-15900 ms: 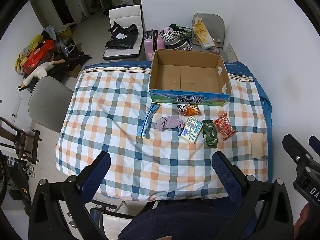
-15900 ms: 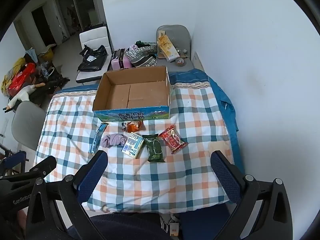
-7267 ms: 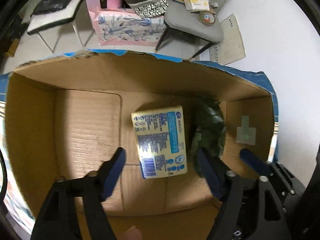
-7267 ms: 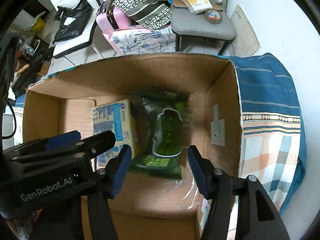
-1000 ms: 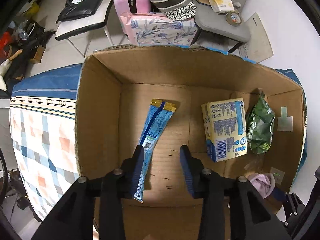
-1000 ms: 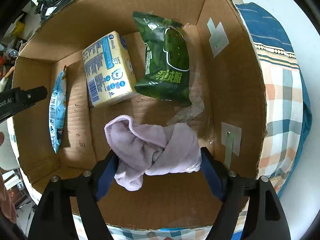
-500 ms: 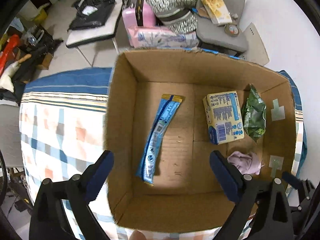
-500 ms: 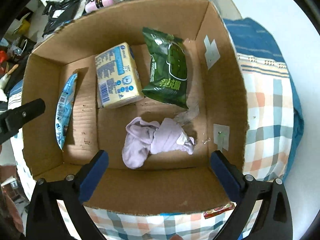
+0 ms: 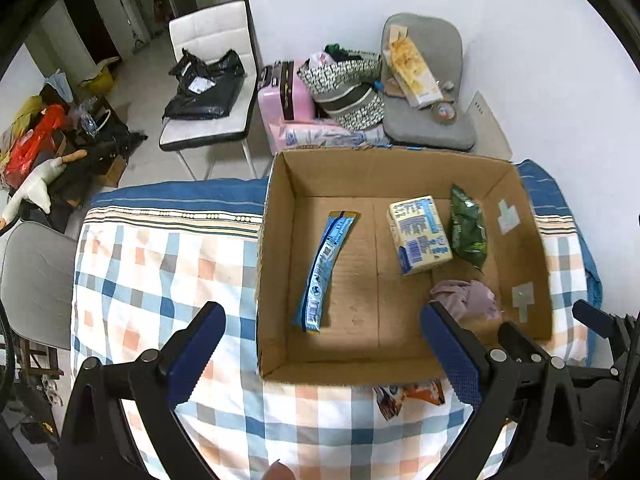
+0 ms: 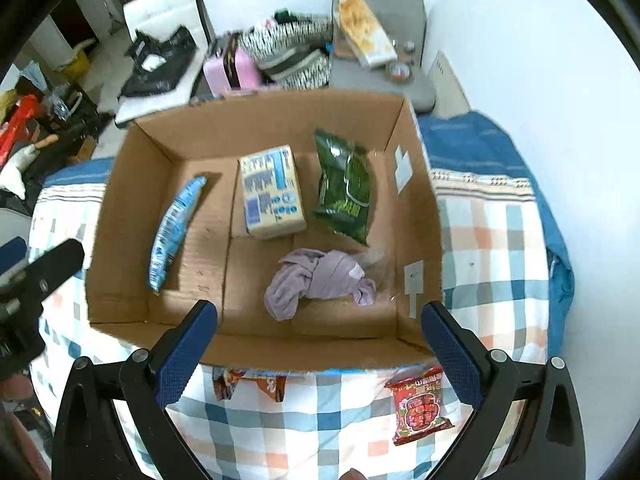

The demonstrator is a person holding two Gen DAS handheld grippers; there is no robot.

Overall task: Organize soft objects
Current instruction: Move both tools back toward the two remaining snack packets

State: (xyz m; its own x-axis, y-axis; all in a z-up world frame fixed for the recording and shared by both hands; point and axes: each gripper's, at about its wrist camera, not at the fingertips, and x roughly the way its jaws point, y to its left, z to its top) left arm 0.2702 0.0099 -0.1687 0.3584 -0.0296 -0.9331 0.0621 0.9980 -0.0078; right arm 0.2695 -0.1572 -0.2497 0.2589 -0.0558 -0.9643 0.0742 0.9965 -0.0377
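Note:
An open cardboard box [image 9: 276,368] [image 10: 120,184] stands on the checked tablecloth. Inside lie a long blue packet [image 9: 324,268] [image 10: 172,232], a yellow-blue carton [image 9: 418,234] [image 10: 272,192], a green snack bag [image 9: 468,228] [image 10: 344,188] and a lilac cloth [image 9: 468,296] [image 10: 316,280]. An orange packet [image 9: 408,396] [image 10: 248,386] and a red packet [image 10: 420,404] lie on the cloth in front of the box. My left gripper [image 9: 324,356] and right gripper [image 10: 320,352] are both open and empty, above the box's near wall.
The table [image 9: 160,264] is covered with a checked cloth with a blue border. Behind it stand a white chair with a black bag [image 9: 208,88], a pink suitcase [image 9: 284,100] and a grey chair with clutter [image 9: 424,80]. A white wall is on the right.
Both grippers have drawn back and up from the box. The lilac cloth, held a second ago by the right gripper, now lies free in the box. The left gripper has opened wide.

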